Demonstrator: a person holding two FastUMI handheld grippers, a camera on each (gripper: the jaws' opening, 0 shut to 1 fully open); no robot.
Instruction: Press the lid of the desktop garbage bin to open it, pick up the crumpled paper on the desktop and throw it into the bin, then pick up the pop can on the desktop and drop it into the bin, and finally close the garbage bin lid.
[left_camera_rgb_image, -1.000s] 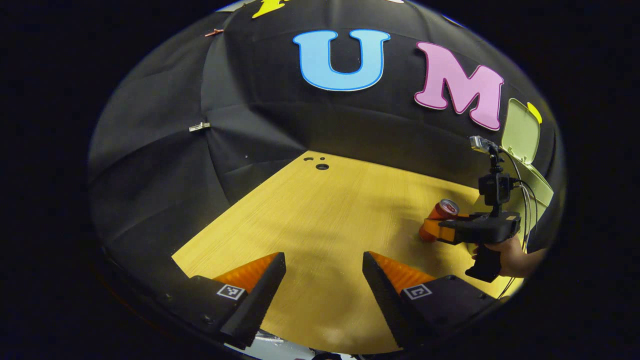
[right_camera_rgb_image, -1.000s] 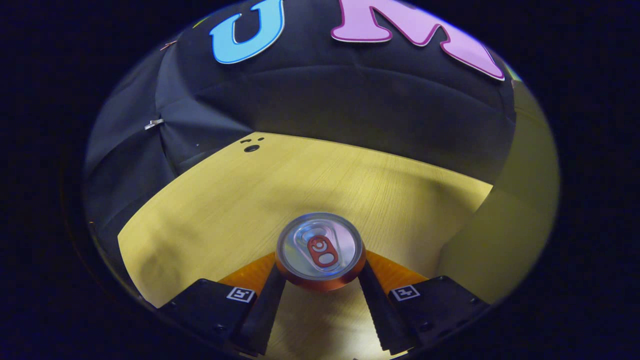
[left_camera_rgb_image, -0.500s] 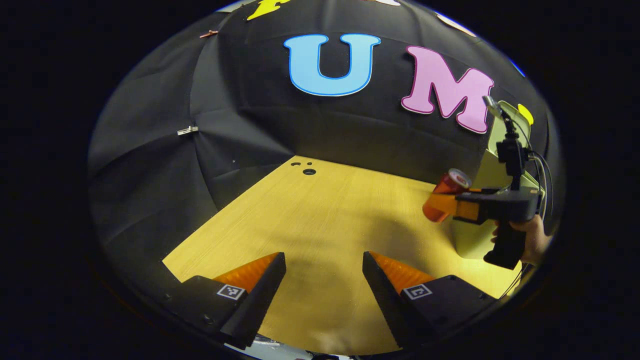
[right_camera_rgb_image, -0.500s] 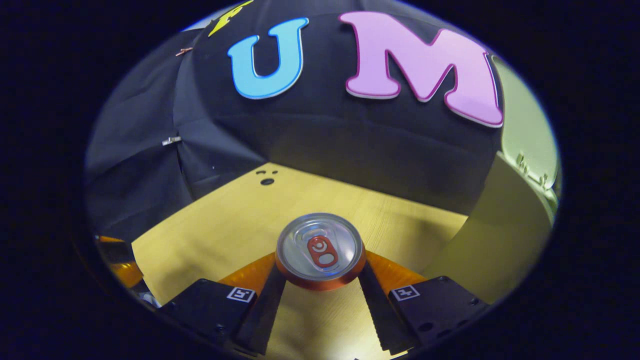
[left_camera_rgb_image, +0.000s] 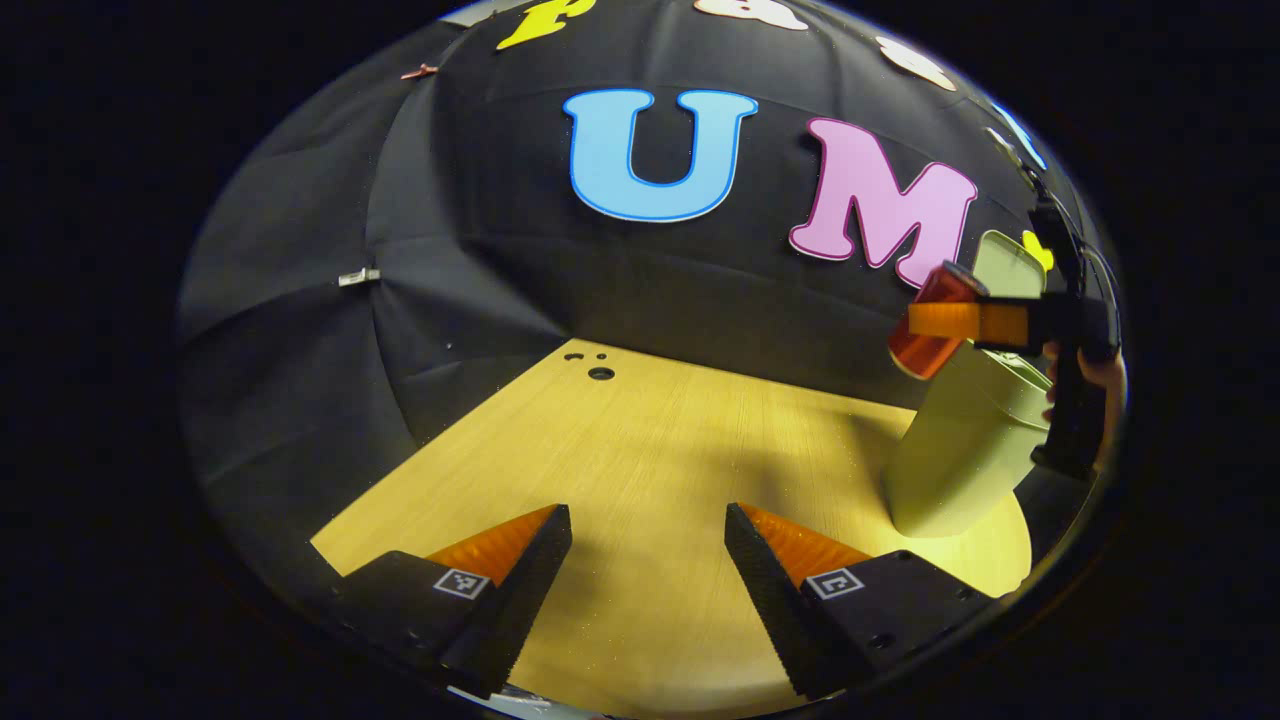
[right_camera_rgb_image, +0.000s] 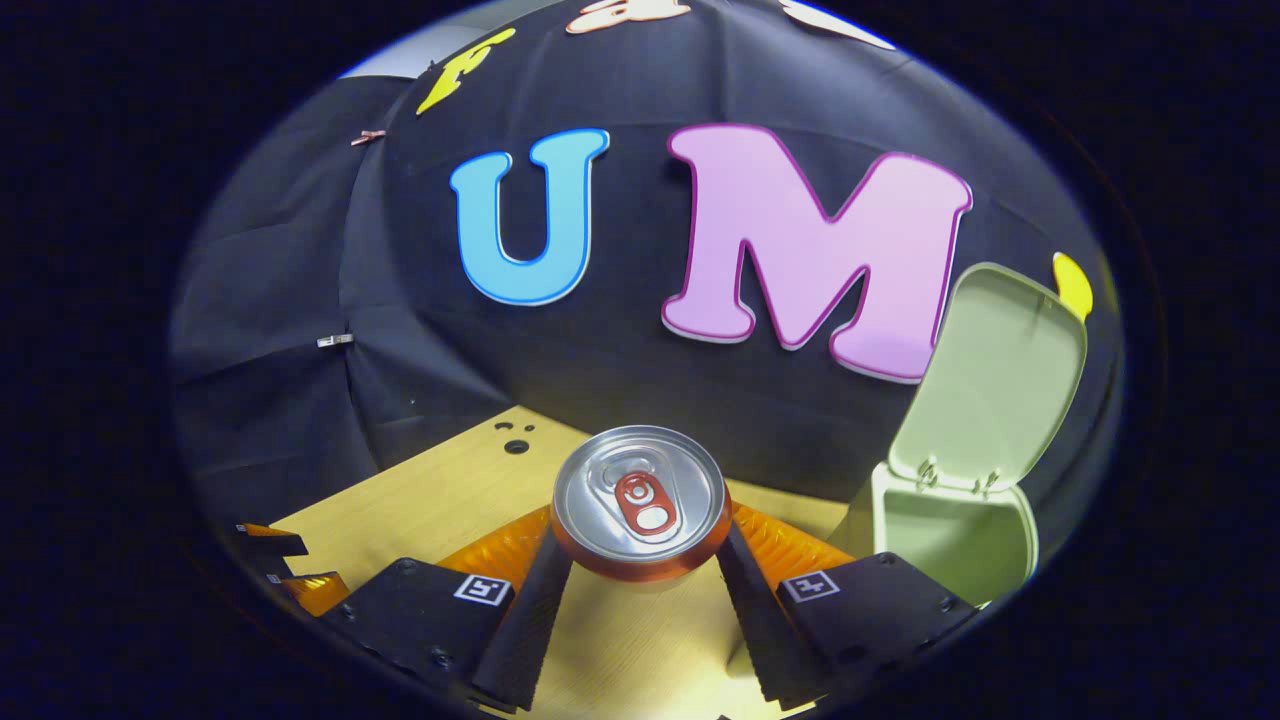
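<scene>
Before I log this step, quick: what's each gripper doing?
Left gripper: open, holding nothing.
Right gripper: shut on the can.

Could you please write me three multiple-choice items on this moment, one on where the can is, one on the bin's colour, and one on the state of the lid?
1. Where is the can?
A. lying on the table
B. held between the fingers of the right gripper, off the table
C. inside the bin

2. What colour is the bin?
A. pale green
B. red
C. blue

3. How does the bin's lid stand?
A. shut flat
C. swung up and open
B. taken off and lying on the table

Answers:
1 B: in the right gripper view both fingers press on the can's sides, and the left gripper view shows it in the air by the bin's top.
2 A: both views show a pale green body and lid.
3 C: the lid stands up on its hinge above the open mouth.

The left gripper is open over the table.
</scene>
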